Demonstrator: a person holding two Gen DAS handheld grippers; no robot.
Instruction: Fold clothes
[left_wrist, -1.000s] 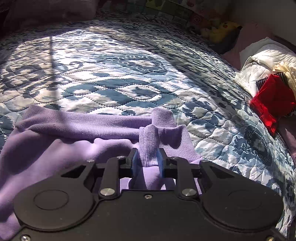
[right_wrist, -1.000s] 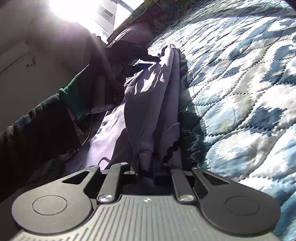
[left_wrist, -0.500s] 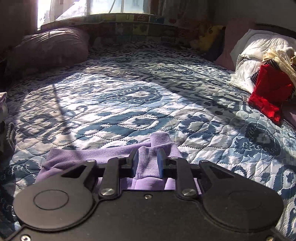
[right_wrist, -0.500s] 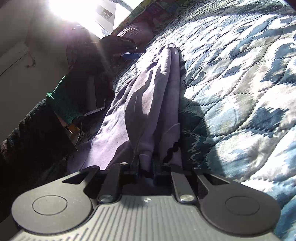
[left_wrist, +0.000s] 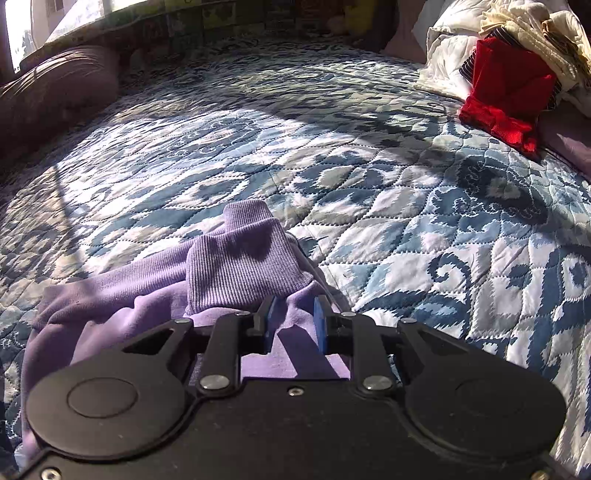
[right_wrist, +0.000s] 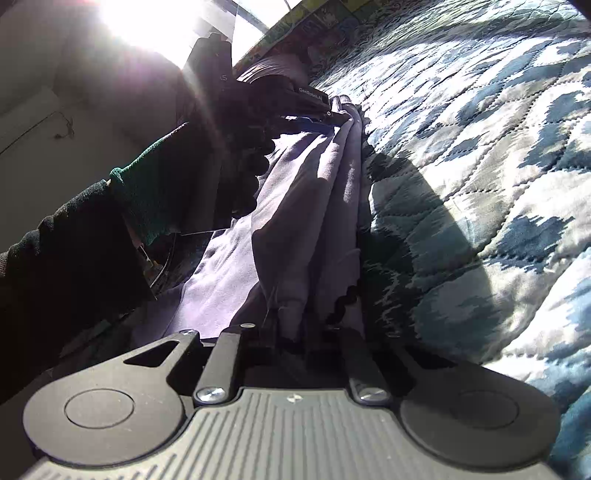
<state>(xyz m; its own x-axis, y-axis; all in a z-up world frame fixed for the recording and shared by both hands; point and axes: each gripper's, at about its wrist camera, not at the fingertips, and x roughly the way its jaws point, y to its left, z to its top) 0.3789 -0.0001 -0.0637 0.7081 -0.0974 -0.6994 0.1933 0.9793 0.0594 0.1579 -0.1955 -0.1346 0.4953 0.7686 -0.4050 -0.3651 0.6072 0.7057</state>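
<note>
A purple sweatshirt (left_wrist: 240, 266) lies bunched on the blue patterned quilt (left_wrist: 332, 147), its ribbed cuff folded over just ahead of my left gripper (left_wrist: 293, 314). That gripper is open: both blue pads show and the cloth lies beneath them, with finger shadows on it. In the right wrist view the sweatshirt (right_wrist: 306, 206) stretches in long folds from my right gripper (right_wrist: 295, 332), which is shut on a gathered fold, up to the left gripper (right_wrist: 325, 114) at its far end.
A red garment (left_wrist: 506, 99) and a pile of white and cream clothes (left_wrist: 535, 33) sit at the bed's far right. A dark pillow (left_wrist: 55, 92) lies at the far left. A person's dark sleeve with a green cuff (right_wrist: 140, 192) is left of the sweatshirt.
My left gripper has let go of the ribbed cuff and its jaws have parted; the cuff now rests on the quilt. The right gripper has stayed shut on its fold.
</note>
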